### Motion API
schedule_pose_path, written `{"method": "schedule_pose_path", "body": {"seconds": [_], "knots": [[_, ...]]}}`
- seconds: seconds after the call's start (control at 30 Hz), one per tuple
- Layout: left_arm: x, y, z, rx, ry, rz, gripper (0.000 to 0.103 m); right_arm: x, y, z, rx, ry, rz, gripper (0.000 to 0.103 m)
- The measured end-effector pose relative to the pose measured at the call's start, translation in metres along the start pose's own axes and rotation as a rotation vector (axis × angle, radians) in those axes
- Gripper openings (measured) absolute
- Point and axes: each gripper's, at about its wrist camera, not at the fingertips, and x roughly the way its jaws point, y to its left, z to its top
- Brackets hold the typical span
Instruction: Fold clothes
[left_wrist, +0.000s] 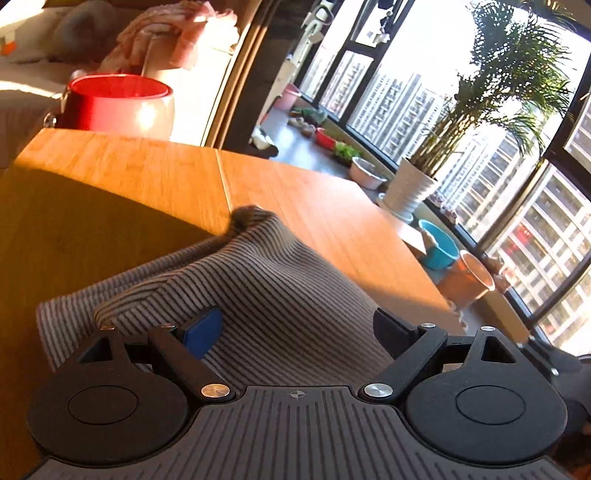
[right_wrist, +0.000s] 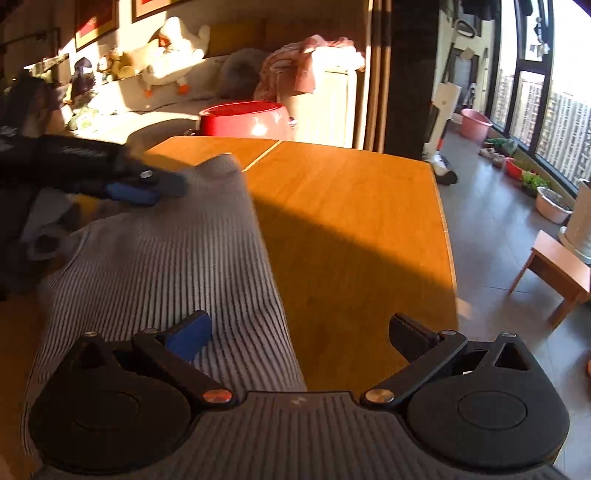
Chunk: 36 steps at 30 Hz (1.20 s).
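A grey garment with thin dark stripes (left_wrist: 277, 288) (right_wrist: 166, 258) lies folded on the wooden table (left_wrist: 129, 166) (right_wrist: 351, 203). One bunched corner of it rises at the far end. My left gripper (left_wrist: 297, 325) hovers open over the garment's near part, its blue pad beside a fold, and nothing is pinched. In the right wrist view the left gripper (right_wrist: 162, 188) shows from the side over the garment's far left corner. My right gripper (right_wrist: 301, 332) stands open at the garment's right edge, with the blue finger over cloth and the black finger over bare wood.
A red tub (left_wrist: 118, 103) (right_wrist: 243, 118) stands behind the table's far edge, in front of a sofa with pink cloth (right_wrist: 306, 62). Right of the table are a tiled floor, a wooden stool (right_wrist: 557, 266), basins and a potted palm (left_wrist: 410, 188) by the window.
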Motion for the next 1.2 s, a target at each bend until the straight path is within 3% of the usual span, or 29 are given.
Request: {"method": "schedule_pose_path", "body": {"seconds": [0.1,0.23,0.33,0.4,0.47,0.53,0.73,0.93,1.0,1.1,1.2], "knots": [[-0.006,-0.006,0.003,-0.001,-0.001,0.016,0.095,-0.015,0.024,-0.003,-0.084,-0.016,0.07,0.103],[-0.035,-0.013,0.0,0.02,0.001,0.047,0.096,-0.032,0.028,0.015,-0.105,-0.124,0.018,0.103],[-0.058,-0.015,-0.006,0.046,0.009,0.08,0.096,-0.036,0.034,0.026,-0.1,-0.191,0.038,0.103],[-0.072,-0.01,-0.014,0.047,0.022,0.109,0.092,-0.031,0.044,0.028,-0.127,-0.2,0.064,0.094],[-0.08,-0.005,-0.022,0.031,0.041,0.144,0.061,-0.016,0.055,0.024,-0.155,-0.173,0.08,0.084],[-0.082,0.004,-0.031,0.014,0.073,0.145,0.055,0.0,0.065,0.018,-0.177,-0.13,0.087,0.081],[-0.066,0.01,-0.046,0.035,0.119,0.091,0.056,0.012,0.064,0.003,-0.171,-0.09,0.094,0.082],[-0.029,-0.007,-0.037,0.05,0.108,-0.008,0.058,0.0,0.041,-0.009,-0.135,-0.081,0.023,0.087],[-0.019,-0.015,-0.036,0.061,0.103,-0.027,0.06,-0.003,0.032,-0.013,-0.11,-0.078,-0.009,0.094],[-0.017,-0.022,-0.038,0.084,0.099,-0.019,0.062,-0.007,0.023,-0.018,-0.069,-0.069,-0.027,0.102],[-0.022,-0.019,-0.041,0.08,0.1,-0.02,0.064,-0.005,0.017,-0.021,-0.023,-0.068,-0.006,0.103]]}}
